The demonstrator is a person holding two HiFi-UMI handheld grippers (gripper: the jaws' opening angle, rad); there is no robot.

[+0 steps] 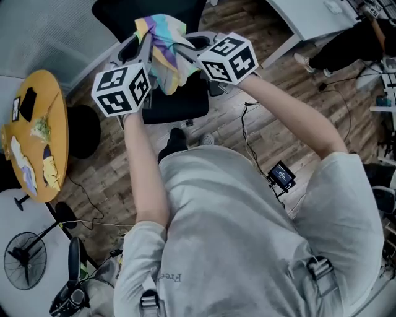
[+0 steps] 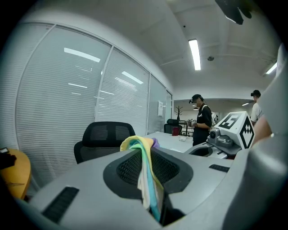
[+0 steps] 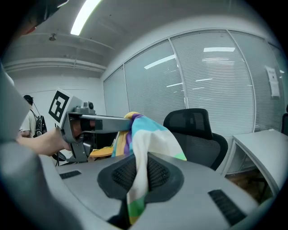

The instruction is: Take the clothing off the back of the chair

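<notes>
A pastel striped piece of clothing [image 1: 164, 49] hangs in the air between both grippers, above the seat of the black office chair [image 1: 176, 102]. My left gripper [image 1: 147, 42] is shut on its left edge; the cloth [image 2: 146, 179] runs down between the dark pads. My right gripper [image 1: 183, 51] is shut on the other edge, with the cloth [image 3: 144, 166] pinched in its jaws and bunched up toward the left gripper [image 3: 128, 125]. The chair's back [image 3: 191, 123] stands bare behind the cloth. In the left gripper view the chair [image 2: 105, 137] shows beyond the jaws.
A round yellow table [image 1: 37, 139] with small items stands at the left, a floor fan [image 1: 25, 260] below it. A white desk [image 1: 303, 18] sits at the upper right. Cables and a small device [image 1: 281, 176] lie on the wooden floor. People stand in the background [image 2: 202, 121].
</notes>
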